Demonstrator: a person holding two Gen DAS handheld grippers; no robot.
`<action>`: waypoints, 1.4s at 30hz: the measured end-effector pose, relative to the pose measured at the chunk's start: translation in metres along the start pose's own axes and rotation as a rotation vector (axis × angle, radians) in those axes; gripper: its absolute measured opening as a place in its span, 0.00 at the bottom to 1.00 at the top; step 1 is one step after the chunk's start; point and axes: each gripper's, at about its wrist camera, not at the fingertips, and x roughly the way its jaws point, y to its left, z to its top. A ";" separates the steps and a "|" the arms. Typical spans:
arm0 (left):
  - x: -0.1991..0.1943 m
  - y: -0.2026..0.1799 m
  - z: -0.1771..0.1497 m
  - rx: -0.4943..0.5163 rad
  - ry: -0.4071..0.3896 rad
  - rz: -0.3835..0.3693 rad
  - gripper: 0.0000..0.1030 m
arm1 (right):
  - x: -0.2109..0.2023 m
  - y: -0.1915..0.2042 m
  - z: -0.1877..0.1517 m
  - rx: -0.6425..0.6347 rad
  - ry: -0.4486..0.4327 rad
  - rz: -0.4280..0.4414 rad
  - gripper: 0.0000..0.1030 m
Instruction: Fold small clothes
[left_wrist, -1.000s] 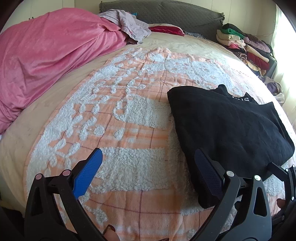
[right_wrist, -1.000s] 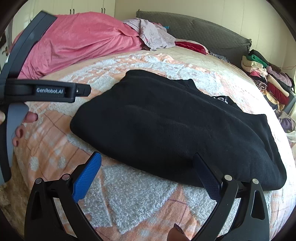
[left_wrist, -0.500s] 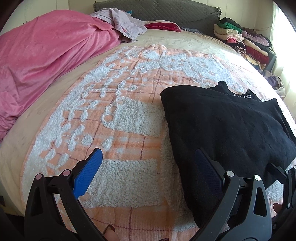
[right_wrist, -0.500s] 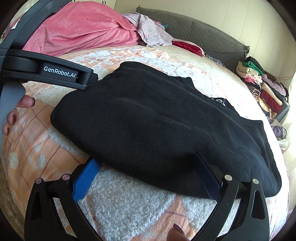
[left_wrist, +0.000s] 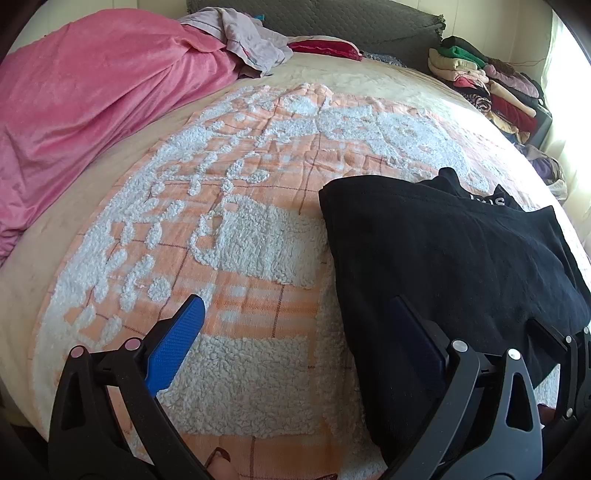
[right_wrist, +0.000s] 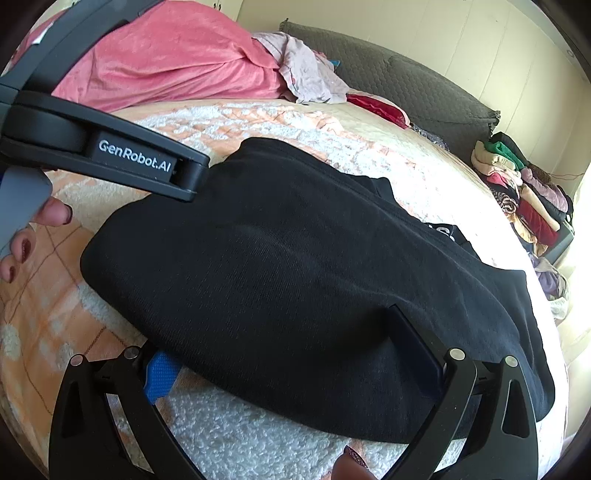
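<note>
A folded black garment (left_wrist: 454, 266) lies on the orange and white fleece blanket (left_wrist: 236, 236) on the bed; it fills the middle of the right wrist view (right_wrist: 314, 280). My left gripper (left_wrist: 295, 332) is open at the garment's left near edge, its right finger over the cloth and its left finger above bare blanket. My right gripper (right_wrist: 280, 354) is open at the near edge, its left blue pad (right_wrist: 160, 373) tucked under the cloth and its right finger on top. The left gripper's body (right_wrist: 110, 151) shows at the upper left of the right wrist view.
A pink quilt (left_wrist: 92, 110) is heaped along the left side. Loose clothes (left_wrist: 251, 40) and a red item (left_wrist: 325, 46) lie by the grey headboard (left_wrist: 351, 22). A stack of folded clothes (left_wrist: 487, 85) stands at the far right.
Both grippers have moved forward onto the garment's near edge. The right gripper's left pad has slid under the cloth. Both stay open.
</note>
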 end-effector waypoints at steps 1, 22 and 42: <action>0.001 0.000 0.000 0.000 0.000 -0.001 0.91 | -0.001 -0.001 0.000 0.006 -0.006 0.000 0.96; 0.010 -0.010 0.019 -0.024 0.004 -0.081 0.91 | -0.027 -0.012 0.000 0.054 -0.155 0.105 0.49; 0.038 -0.034 0.032 -0.070 0.116 -0.277 0.74 | -0.044 -0.025 -0.002 0.212 -0.161 0.201 0.13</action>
